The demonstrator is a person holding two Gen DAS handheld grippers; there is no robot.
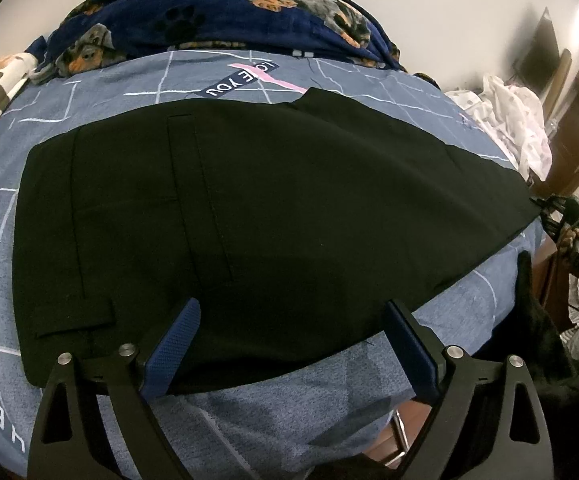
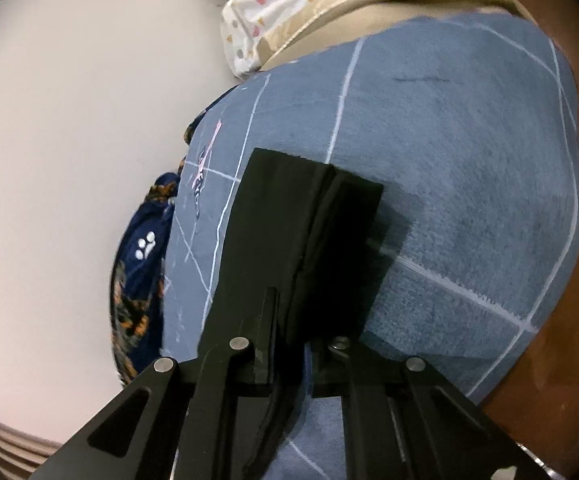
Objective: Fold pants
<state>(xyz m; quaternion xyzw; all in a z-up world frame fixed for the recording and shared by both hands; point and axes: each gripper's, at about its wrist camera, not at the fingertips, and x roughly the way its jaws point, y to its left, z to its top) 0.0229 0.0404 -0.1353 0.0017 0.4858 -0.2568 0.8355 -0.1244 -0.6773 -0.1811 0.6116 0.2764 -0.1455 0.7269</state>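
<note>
One pair of black pants [image 1: 249,208] lies flat across the middle of my left view on the blue-grey bedsheet [image 1: 369,92], waistband and pocket seams at left, legs tapering toward the right edge. One dog-print blanket [image 1: 217,12] is bunched along the top. My left claw [image 1: 293,344] is spread wide, holding nothing. My right claw [image 2: 289,344] is clamped tight on the leg hems in the lower centre.
</note>
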